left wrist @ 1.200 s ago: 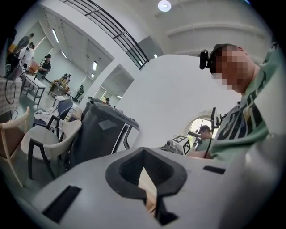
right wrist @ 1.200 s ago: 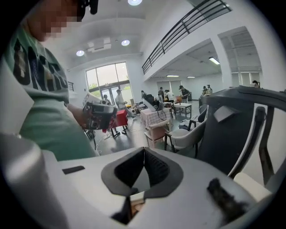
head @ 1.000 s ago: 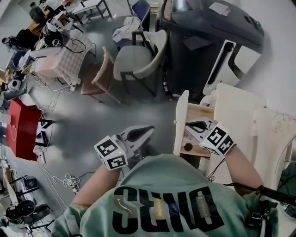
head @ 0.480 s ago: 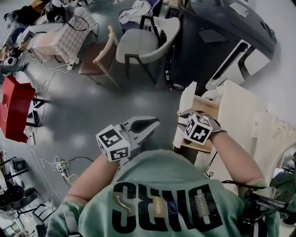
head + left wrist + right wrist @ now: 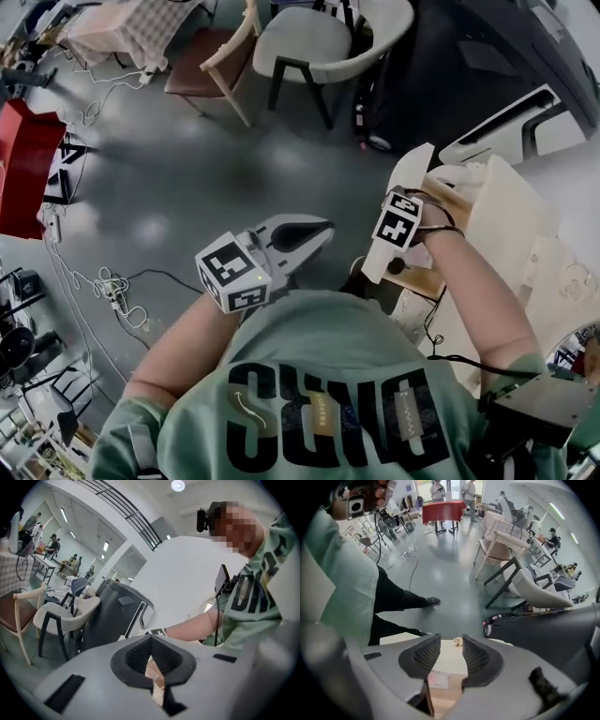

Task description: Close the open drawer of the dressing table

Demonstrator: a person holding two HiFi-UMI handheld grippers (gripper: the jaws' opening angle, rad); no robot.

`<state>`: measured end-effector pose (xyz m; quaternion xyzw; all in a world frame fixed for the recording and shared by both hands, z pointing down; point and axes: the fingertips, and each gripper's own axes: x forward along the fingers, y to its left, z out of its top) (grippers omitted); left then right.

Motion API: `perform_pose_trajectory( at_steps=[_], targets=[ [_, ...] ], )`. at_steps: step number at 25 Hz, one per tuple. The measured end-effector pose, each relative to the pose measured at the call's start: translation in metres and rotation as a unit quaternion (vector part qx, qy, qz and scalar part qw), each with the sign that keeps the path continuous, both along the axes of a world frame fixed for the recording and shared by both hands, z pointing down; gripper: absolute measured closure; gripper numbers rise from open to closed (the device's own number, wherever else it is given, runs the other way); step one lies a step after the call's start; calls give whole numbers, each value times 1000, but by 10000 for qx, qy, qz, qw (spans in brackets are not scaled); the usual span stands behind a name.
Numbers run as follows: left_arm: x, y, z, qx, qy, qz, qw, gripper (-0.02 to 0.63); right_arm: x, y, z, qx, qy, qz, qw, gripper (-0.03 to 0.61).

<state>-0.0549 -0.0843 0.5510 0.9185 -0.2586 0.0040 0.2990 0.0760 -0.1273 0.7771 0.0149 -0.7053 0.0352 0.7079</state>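
Note:
The cream dressing table (image 5: 511, 248) stands at the right of the head view, its drawer pulled out. The drawer front (image 5: 415, 178) juts toward the floor side. My right gripper (image 5: 390, 249) points straight down over that front, its marker cube on top. In the right gripper view its jaws (image 5: 451, 652) have just been opening and stand apart, with the drawer front's top edge (image 5: 396, 638) and a small gold knob (image 5: 458, 641) below the gap; the pads do not press on it. My left gripper (image 5: 322, 229) hangs over the floor left of the drawer, shut (image 5: 150, 638) and empty.
A grey armchair (image 5: 323, 33) and a wooden chair (image 5: 211, 52) stand beyond the drawer. A large black machine (image 5: 487, 56) sits at the top right. Cables (image 5: 103, 281) trail on the floor at the left near a red box (image 5: 23, 159).
My right gripper came down from inside the drawer area onto the drawer front, tipped to point downward, and its jaws opened. The left gripper sank a little.

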Motion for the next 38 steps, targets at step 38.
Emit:
perform_pose_trajectory(
  at_steps=[38],
  targets=[
    [-59, 9, 49, -722, 180, -510, 9959, 607, 29, -4, 108, -533, 2883, -1278, 9475, 446]
  ],
)
